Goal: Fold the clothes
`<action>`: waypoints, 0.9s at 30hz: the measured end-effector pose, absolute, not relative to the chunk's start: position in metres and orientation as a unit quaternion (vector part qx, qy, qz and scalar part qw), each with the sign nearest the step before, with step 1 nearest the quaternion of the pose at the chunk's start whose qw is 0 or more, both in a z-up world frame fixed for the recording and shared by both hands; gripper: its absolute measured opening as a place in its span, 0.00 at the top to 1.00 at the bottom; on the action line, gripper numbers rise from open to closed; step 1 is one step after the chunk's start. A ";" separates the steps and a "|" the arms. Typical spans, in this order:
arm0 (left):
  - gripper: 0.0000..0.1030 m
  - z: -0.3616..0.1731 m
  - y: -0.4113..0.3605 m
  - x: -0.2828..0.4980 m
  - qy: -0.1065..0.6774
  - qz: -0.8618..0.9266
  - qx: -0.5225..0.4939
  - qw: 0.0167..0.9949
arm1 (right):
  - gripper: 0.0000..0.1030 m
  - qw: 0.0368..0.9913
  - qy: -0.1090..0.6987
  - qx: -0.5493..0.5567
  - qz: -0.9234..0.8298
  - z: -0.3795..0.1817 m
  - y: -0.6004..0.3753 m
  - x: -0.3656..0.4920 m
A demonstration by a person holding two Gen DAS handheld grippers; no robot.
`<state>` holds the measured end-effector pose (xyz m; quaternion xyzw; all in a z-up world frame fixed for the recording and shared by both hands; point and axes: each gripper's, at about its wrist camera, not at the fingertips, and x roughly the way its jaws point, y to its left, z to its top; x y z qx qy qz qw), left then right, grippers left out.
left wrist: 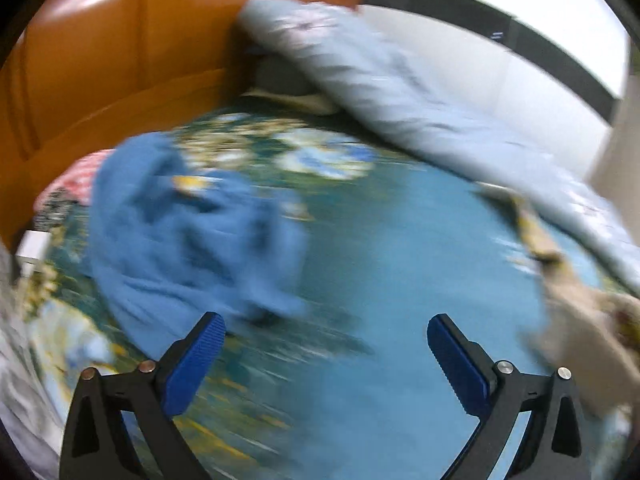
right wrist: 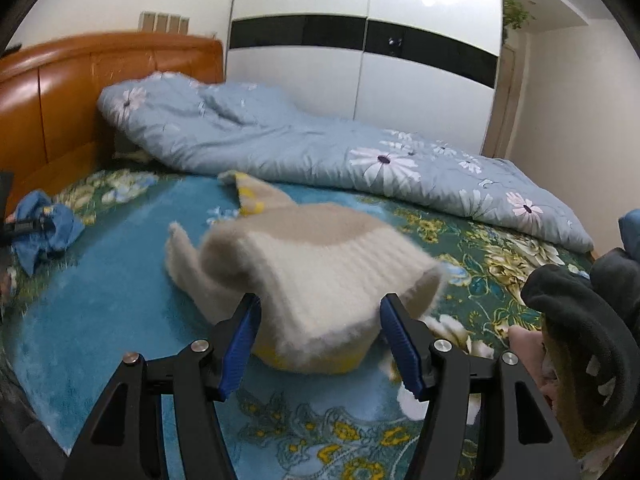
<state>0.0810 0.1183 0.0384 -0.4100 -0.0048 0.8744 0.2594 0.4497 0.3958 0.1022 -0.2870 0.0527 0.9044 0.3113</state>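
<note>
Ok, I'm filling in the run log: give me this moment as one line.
task: fold clothes | left gripper: open, empty, over blanket | right gripper: open, around cream sweater | blue garment: crumpled, untouched

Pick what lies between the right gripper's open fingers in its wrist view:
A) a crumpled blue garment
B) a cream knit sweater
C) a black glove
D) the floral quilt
B: in the right wrist view the cream knit sweater sits between the spread fingers of the right gripper; the blue garment lies far left.
</note>
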 end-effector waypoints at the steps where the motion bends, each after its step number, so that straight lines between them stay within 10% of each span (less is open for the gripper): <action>1: 0.00 0.043 0.135 0.093 -0.013 0.862 -0.415 0.290 | 0.42 0.309 0.059 -0.280 0.907 0.104 0.399 0.452; 4: 0.00 0.053 0.187 0.124 -0.036 0.821 -0.436 0.366 | 0.87 0.302 0.078 -0.262 0.913 0.110 0.409 0.457; 16: 0.02 0.020 0.332 0.183 -0.032 0.752 -0.545 0.370 | 0.91 0.235 0.084 -0.284 0.926 0.090 0.391 0.516; 23: 0.33 -0.010 0.321 0.184 -0.059 0.746 -0.581 0.320 | 0.91 0.228 0.108 -0.276 0.928 0.084 0.399 0.535; 26: 0.85 -0.006 0.316 0.183 -0.063 0.753 -0.569 0.324 | 0.90 0.222 0.121 -0.274 0.928 0.081 0.403 0.536; 27: 0.89 -0.004 0.314 0.181 -0.071 0.752 -0.567 0.328 | 0.90 0.218 0.123 -0.275 0.928 0.080 0.403 0.537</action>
